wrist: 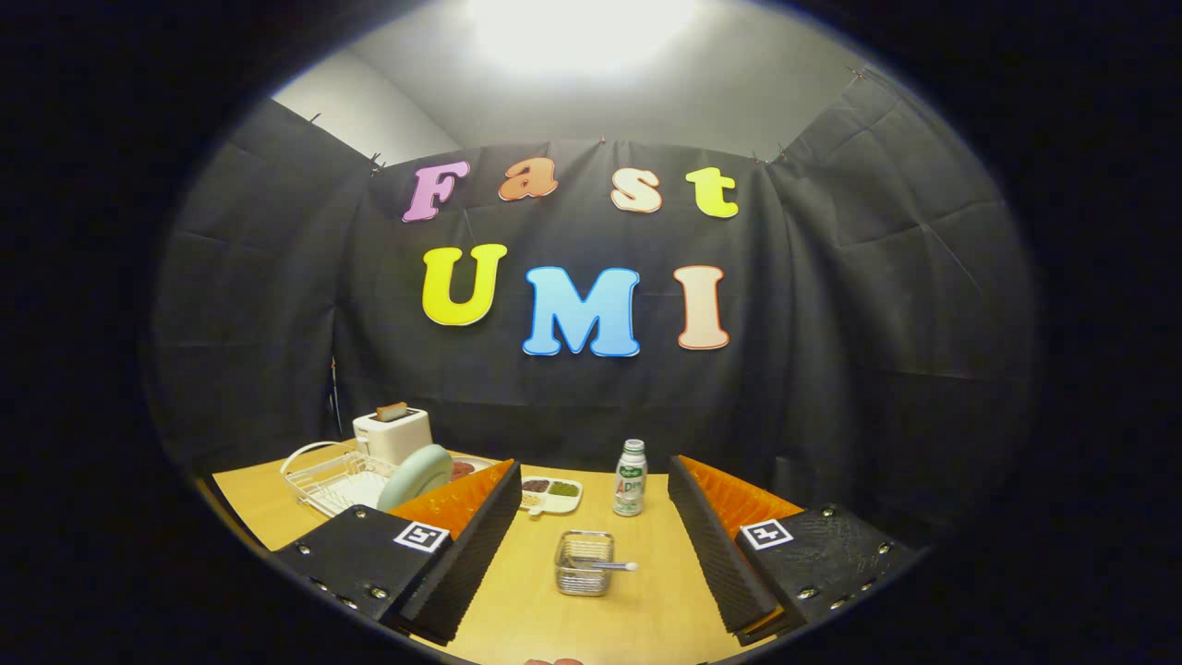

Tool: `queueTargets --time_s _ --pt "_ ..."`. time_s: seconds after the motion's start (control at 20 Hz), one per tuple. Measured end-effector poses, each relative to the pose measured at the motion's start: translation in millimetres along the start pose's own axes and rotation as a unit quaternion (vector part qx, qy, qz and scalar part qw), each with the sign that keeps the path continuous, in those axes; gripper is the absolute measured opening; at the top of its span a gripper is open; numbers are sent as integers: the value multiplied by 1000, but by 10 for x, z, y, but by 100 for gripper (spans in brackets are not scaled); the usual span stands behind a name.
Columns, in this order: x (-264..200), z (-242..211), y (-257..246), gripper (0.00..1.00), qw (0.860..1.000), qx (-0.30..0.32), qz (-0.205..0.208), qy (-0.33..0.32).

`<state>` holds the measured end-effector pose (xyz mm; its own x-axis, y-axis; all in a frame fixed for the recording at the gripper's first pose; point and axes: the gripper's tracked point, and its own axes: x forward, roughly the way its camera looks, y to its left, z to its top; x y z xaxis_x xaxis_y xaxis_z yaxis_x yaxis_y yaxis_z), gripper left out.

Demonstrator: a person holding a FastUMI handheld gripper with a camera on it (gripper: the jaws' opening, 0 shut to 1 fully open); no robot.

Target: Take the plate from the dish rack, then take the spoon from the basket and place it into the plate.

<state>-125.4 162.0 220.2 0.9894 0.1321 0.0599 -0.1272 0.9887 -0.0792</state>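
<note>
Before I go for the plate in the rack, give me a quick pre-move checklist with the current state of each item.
1. Tool open and holding nothing: ok, fingers spread wide with the table between them.
2. Plate in the dish rack, standing on edge: ok.
3. Tool lined up with the plate: not ok, the plate sits just beyond the left finger, not between the fingers.
4. Spoon in the basket: ok, its handle sticks out over the rim.
5. Bare table for setting the plate down: ok, near the basket.
6. Toaster clearance behind the rack: cannot tell.

The hand-held gripper (pixel 591 545) bears ribbed fingers, square markers and screws.
</note>
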Motion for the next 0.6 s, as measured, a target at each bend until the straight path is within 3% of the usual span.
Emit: queueTargets --time_s 0.6 --pt "1179 -245 1702 99 993 75 -37 87"
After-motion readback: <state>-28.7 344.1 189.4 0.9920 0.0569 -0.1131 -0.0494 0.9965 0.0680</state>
